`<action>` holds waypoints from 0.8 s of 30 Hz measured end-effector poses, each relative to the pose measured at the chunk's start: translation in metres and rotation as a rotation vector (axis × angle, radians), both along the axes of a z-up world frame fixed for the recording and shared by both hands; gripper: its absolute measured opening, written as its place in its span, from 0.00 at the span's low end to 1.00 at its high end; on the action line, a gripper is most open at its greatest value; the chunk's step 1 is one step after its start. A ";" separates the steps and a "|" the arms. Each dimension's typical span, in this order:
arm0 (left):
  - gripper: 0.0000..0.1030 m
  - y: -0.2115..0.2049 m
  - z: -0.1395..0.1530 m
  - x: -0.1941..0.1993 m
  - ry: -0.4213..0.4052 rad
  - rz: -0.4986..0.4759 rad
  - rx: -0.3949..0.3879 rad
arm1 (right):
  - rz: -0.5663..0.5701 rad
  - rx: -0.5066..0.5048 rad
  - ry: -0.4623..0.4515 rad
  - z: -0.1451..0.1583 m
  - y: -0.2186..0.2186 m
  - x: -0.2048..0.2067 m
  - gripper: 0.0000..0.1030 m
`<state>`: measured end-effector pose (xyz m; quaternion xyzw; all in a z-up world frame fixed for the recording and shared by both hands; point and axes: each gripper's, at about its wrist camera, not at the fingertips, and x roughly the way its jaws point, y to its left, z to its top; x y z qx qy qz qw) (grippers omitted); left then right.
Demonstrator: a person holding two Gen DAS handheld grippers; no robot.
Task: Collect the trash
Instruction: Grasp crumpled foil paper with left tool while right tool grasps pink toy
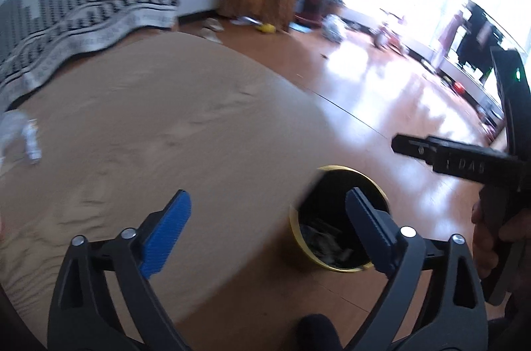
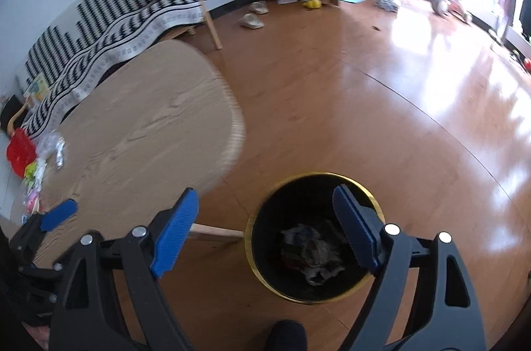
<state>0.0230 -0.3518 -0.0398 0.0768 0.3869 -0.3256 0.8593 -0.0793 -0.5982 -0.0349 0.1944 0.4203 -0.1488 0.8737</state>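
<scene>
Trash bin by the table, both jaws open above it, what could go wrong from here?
1. The bin sits close to the table edge; swinging back for the wrappers could knock it over.
2. The left gripper and right gripper work close together and could collide.

the left gripper (image 1: 268, 225) has blue ribbed pads on black arms, and so does the right gripper (image 2: 265, 221). below the right gripper's pads the bin (image 2: 265, 278) is black inside with a yellow-gold rim, holding grey and dull mixed scraps (image 2: 310, 254). left of both grippers the table (image 2: 139, 132) is pale tan with wood grain. ahead the floor (image 2: 332, 105) is glossy orange-brown. far left, the sofa cover (image 2: 99, 19) carries black-and-white checks, and red, white and yellow-green litter (image 2: 30, 158) sits at the table's edge.
</scene>
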 end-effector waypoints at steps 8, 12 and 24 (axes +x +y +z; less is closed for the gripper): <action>0.92 0.141 0.019 0.045 -0.021 0.302 -0.025 | 0.197 0.006 -0.033 0.010 0.111 0.083 0.78; 0.92 0.238 0.020 0.066 -0.035 0.504 0.011 | 0.311 0.010 -0.055 0.018 0.182 0.116 0.78; 0.92 0.417 -0.017 0.099 0.042 0.804 0.075 | 0.545 -0.042 -0.027 0.005 0.328 0.163 0.78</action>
